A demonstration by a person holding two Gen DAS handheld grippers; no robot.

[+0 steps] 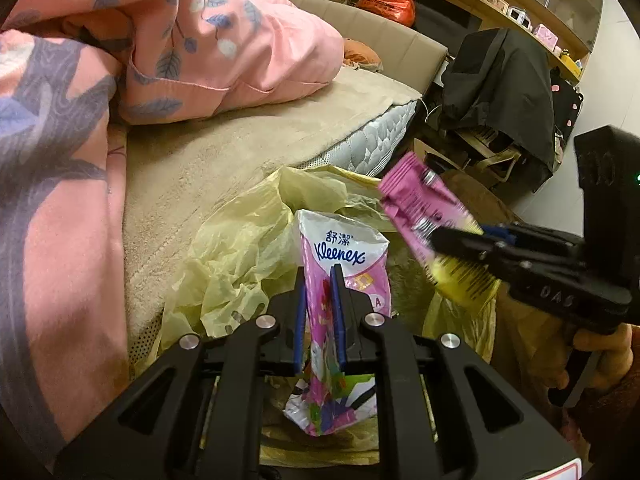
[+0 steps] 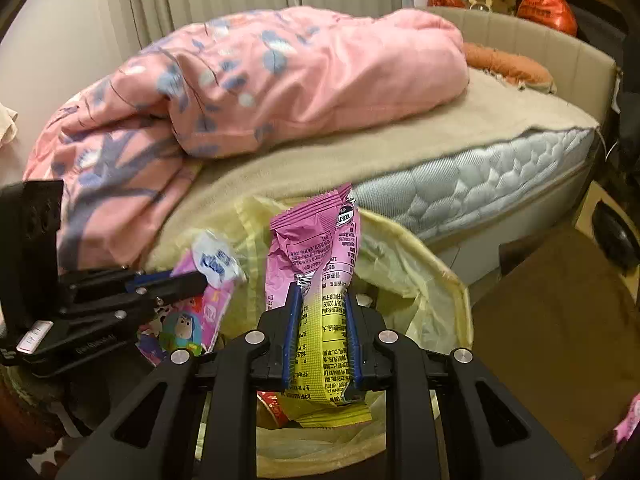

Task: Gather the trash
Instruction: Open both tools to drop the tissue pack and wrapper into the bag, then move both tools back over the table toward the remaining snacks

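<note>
My left gripper (image 1: 318, 280) is shut on a pink and white Kleenex tissue pack (image 1: 344, 248) and holds it over the open yellow trash bag (image 1: 236, 248). My right gripper (image 2: 322, 292) is shut on a pink and yellow snack wrapper (image 2: 316, 256), also above the bag (image 2: 420, 276). In the left wrist view the right gripper (image 1: 440, 240) comes in from the right with the wrapper (image 1: 424, 208). In the right wrist view the left gripper (image 2: 196, 280) comes in from the left with the Kleenex pack (image 2: 208, 304). Red trash (image 2: 272, 404) lies inside the bag.
A bed with a beige blanket (image 1: 240, 148) and a pink floral duvet (image 2: 280, 80) lies right behind the bag. A chair draped in dark clothes (image 1: 496, 92) stands at the right. Orange bags (image 1: 386, 0) sit behind the headboard. Brown floor (image 2: 552, 304) lies to the right.
</note>
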